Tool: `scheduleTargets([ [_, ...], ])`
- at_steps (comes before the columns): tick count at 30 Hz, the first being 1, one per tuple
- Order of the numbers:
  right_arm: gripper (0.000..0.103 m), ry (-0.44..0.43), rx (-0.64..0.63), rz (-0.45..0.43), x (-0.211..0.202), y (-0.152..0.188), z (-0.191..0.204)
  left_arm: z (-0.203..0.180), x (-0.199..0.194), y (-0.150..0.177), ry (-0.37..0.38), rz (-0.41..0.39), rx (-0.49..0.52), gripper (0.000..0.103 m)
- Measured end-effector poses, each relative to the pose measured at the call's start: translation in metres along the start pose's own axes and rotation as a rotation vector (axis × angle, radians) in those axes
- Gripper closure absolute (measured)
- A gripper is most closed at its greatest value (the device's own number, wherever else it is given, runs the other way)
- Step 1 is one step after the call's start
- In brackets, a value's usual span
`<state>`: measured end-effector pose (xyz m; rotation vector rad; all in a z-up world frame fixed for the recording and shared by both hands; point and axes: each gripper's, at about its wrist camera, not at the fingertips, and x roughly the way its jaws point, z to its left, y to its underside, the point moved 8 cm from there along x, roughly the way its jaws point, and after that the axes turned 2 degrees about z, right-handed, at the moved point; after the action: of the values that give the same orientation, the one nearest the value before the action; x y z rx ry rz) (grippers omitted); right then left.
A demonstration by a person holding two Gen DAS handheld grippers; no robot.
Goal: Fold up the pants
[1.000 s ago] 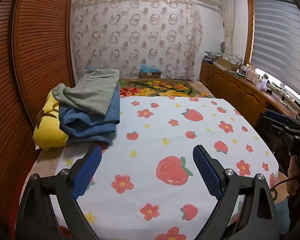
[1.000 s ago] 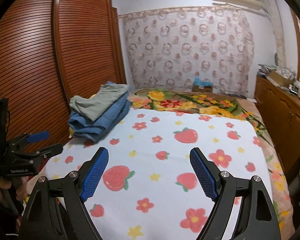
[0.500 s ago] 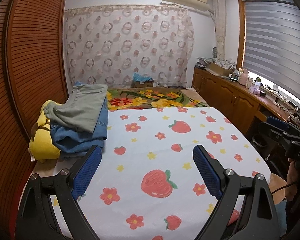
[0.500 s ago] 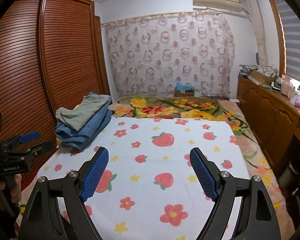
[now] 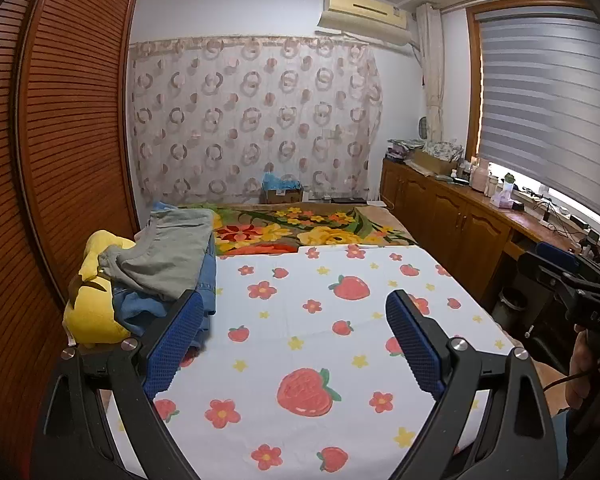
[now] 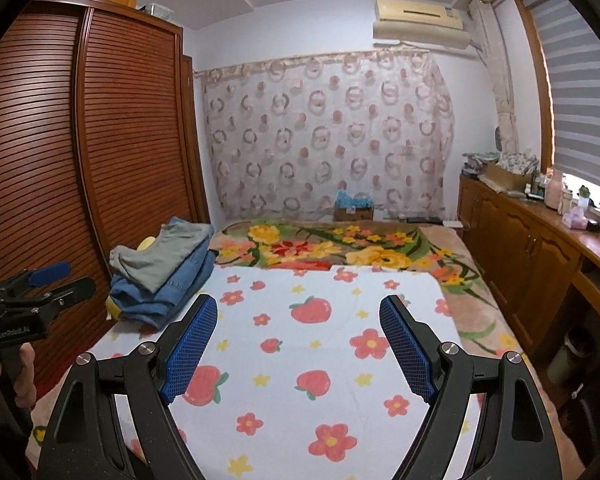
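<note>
Over the last second both wrist views have been raised and drawn back from the bed: the white sheet printed with strawberries and flowers [image 5: 340, 344] now occupies less of each view, and more of the far wall and ceiling is shown. The left claw [image 5: 294, 342] is held fully spread with nothing between its blue ribbed pads [image 5: 176, 340]; the right claw [image 6: 298, 346] is likewise spread and unloaded. No garment has been taken up. The pants are located in the stack at the far left edge of the bed: a grey-green pair of folded pants [image 5: 168, 256] is laid on top of a blue denim pair [image 6: 168, 284], with a yellow plush cushion [image 5: 94, 308] beside and partly beneath them. The stack is well apart from both claws. From this retreat it is judged that a fold has been completed, or that the next pair has not yet been approached; the sheet surface is left available for spreading a garment.
</note>
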<state>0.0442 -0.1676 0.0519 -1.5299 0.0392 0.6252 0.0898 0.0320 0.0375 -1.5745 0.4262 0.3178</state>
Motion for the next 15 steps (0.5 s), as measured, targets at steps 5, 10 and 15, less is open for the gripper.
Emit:
scheduleTargets([
  [5, 0.018, 0.001, -0.002, -0.010, -0.0041, 0.0056, 0.0000, 0.0009, -0.0022, -0.0004, -0.001, -0.006, -0.002, 0.010],
  [10, 0.018, 0.003, -0.003, -0.011, -0.0014, 0.0054, -0.0025, 0.0012, -0.0025, 0.0003, -0.001, -0.006, -0.002, 0.010],
  [15, 0.018, 0.002, -0.002, -0.007, -0.0003, 0.0033, -0.0042, 0.0021, -0.0033, 0.0006, -0.006, -0.006, -0.002, 0.010],
])
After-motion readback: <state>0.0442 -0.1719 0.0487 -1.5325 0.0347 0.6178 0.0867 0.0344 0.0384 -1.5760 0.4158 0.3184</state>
